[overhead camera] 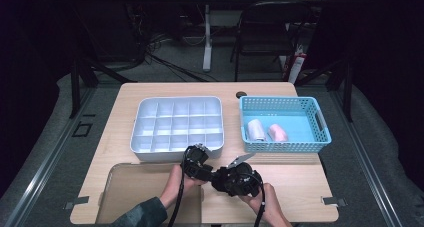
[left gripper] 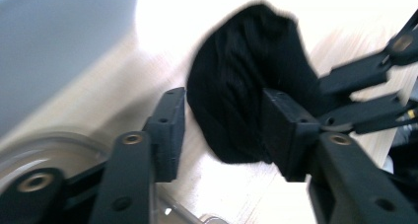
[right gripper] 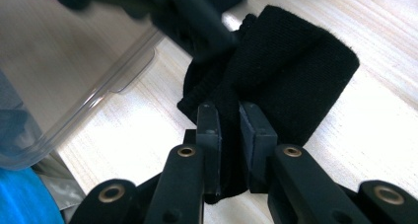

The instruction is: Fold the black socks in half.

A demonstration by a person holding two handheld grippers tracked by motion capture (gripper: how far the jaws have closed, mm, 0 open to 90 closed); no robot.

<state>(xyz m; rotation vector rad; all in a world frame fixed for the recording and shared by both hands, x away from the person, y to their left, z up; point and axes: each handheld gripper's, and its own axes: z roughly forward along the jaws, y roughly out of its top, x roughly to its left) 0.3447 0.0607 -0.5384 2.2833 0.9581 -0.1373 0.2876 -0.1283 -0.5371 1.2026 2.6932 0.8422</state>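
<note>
The right gripper (right gripper: 230,130) is clenched on a fold of a black sock (right gripper: 291,71), the cloth pinched tight between its two jaws. The left gripper (left gripper: 224,128) stands released: its jaws are apart, with the rolled sock (left gripper: 241,81) between them and a gap at the left jaw. In the high view both grippers meet near the table's (overhead camera: 300,174) front edge, the left gripper (overhead camera: 196,159) just before the white tray (overhead camera: 175,122), the right gripper (overhead camera: 235,174) beside it. A clear lid (overhead camera: 135,187) lies to their left, and a blue basket (overhead camera: 282,124) holds two pale rolls (overhead camera: 267,132).
</note>
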